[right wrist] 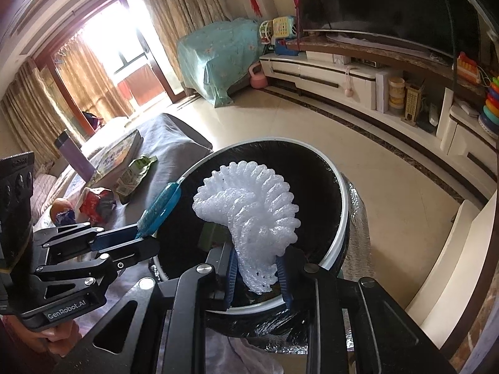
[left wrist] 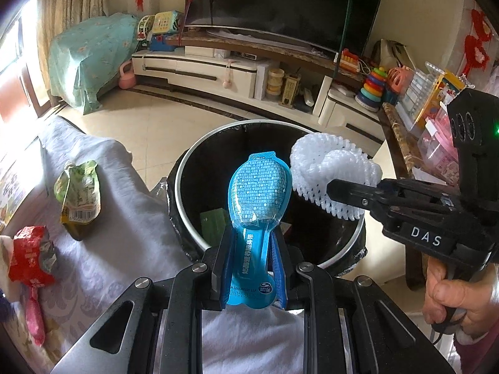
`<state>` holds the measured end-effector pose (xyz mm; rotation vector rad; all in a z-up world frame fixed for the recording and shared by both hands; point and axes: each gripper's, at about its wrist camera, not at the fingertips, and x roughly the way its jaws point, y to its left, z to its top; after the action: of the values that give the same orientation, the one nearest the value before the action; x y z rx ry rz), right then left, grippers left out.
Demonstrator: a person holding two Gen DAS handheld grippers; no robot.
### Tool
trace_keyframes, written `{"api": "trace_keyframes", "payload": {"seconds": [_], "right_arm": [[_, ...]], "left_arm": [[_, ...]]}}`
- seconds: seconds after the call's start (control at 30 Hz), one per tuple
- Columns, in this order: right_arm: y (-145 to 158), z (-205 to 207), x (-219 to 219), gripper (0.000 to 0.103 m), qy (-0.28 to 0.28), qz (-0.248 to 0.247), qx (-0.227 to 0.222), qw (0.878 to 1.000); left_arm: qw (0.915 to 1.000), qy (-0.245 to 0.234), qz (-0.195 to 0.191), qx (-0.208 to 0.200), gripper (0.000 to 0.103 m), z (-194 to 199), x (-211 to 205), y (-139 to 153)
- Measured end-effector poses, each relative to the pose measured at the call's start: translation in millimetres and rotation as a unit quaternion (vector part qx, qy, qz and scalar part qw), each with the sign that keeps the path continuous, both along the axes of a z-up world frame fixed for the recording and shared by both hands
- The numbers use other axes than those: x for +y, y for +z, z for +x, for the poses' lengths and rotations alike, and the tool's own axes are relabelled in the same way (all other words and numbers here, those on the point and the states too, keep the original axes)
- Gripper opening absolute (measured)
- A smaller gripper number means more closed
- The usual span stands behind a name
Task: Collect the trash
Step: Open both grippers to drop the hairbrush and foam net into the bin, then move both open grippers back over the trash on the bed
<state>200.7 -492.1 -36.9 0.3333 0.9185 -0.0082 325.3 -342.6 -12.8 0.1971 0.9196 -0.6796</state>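
My left gripper (left wrist: 252, 233) is shut on a blue spoon-shaped plastic package (left wrist: 260, 184), whose wide end juts out over the round, black-lined trash bin (left wrist: 212, 168). To its right, my right gripper (left wrist: 333, 193) is shut on a white foam net (left wrist: 330, 162), also above the bin's mouth. In the right wrist view the foam net (right wrist: 249, 205) fans out from between the blue pads of the right gripper (right wrist: 257, 255), over the bin (right wrist: 312, 180). There the left gripper (right wrist: 140, 233) holds the blue package (right wrist: 162, 205) at the bin's left rim.
A green wrapper (left wrist: 78, 196) and a red wrapper (left wrist: 31, 255) lie on the grey-clothed table (left wrist: 124, 202) left of the bin. A green box (left wrist: 213, 221) lies inside the bin. A purple flask (right wrist: 75, 155) stands farther back. A person's hand (left wrist: 452, 293) grips the right handle.
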Motion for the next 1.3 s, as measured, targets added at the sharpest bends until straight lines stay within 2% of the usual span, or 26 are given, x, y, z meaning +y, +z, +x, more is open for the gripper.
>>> {"api": "trace_keyframes", "payload": {"seconds": [0.5,0.57,0.63,0.7,0.73,0.87,0.93,0.97,1.17,1.3], "right_arm": [[-4.2,13.6,-4.7,0.026,0.009,-0.011,0.017,1.0],[-3.7,16.1,-4.8,0.033,0.01,-0.012,0.019,1.0],[-3.4,16.6,-5.7,0.039,0.011,-0.012,0.018,1.0],[-2.7,16.6,-6.4,0.044,0.009,-0.01,0.016,1.0],[-2.8,16.3,-6.1,0.048,0.009,-0.009,0.015,1.0],[-1.9,13.6,-5.7,0.053,0.006,-0.004,0.014,1.0],[-0.4,10.8,-4.8,0.067,0.007,0.0,0.011,1.0],[0.9,8.9,-3.4,0.069,0.007,0.0,0.007,1.0],[12.2,-4.0,8.7,0.072,0.005,0.002,-0.018,1.0],[18.0,-14.5,22.7,0.079,0.003,0.004,-0.035,0.999]], "left_arm": [[0.9999,-0.002,0.011,0.002,0.022,10.4,-13.1,-0.7],[0.9999,-0.002,0.012,0.0,0.023,9.3,-13.1,0.6],[0.9999,0.001,0.011,-0.001,0.033,8.5,-11.3,1.8],[0.9999,0.008,0.009,-0.006,0.05,7.1,-6.6,3.9],[0.9999,0.011,0.005,-0.006,0.05,5.7,-3.9,4.3],[0.9997,0.024,-0.008,-0.001,0.053,1.2,11.6,4.5],[0.9994,0.032,-0.015,-0.001,0.057,-3.6,21.3,4.9],[0.9991,0.037,-0.019,0.0,0.06,-7.0,27.0,4.5],[0.9961,0.072,-0.049,0.012,0.06,-33.8,71.7,-0.9],[0.9927,0.1,-0.066,0.017,0.061,-53.1,104.4,-5.2]]}}
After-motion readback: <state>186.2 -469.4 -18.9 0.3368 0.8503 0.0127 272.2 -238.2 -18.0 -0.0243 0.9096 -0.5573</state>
